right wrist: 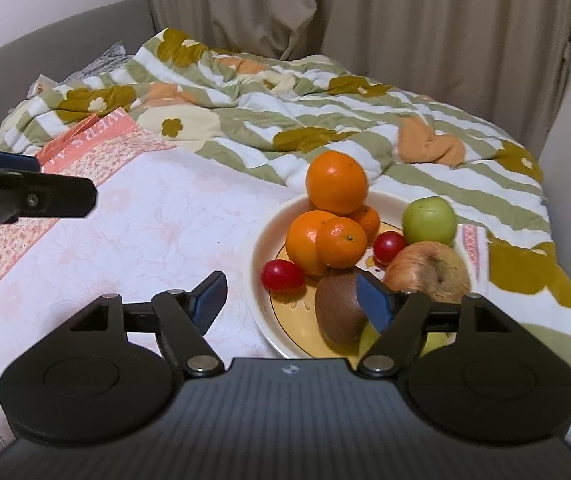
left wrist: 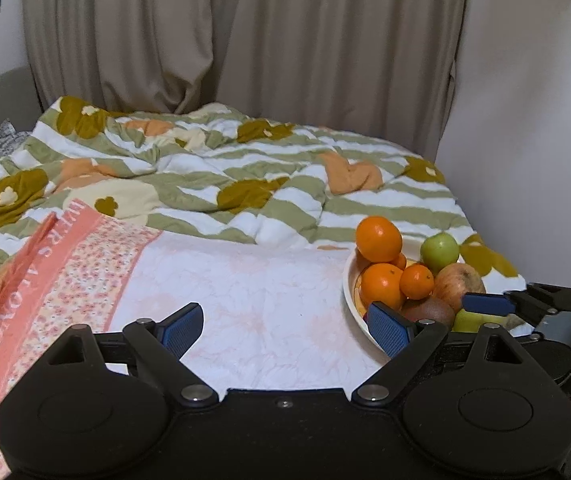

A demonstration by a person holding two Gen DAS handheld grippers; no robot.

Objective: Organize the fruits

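A cream plate (right wrist: 261, 248) on the bed holds stacked oranges (right wrist: 336, 182), a green apple (right wrist: 429, 220), a reddish apple (right wrist: 431, 268), a brown kiwi (right wrist: 339, 308) and two small red fruits (right wrist: 283, 276). My right gripper (right wrist: 291, 292) hangs open over the plate's near side. Its right finger crosses in front of the kiwi, and nothing is gripped. My left gripper (left wrist: 285, 316) is open over the white cloth, left of the plate (left wrist: 347, 284). In the left wrist view the oranges (left wrist: 378, 239) and green apple (left wrist: 440, 247) show past its right finger.
A white floral cloth (right wrist: 157, 240) with a pink patterned border (left wrist: 65, 280) lies under the plate. Behind it a rumpled green-striped quilt (right wrist: 325, 120) covers the bed. Beige curtains (left wrist: 245, 40) and a wall (left wrist: 525, 120) close off the far side.
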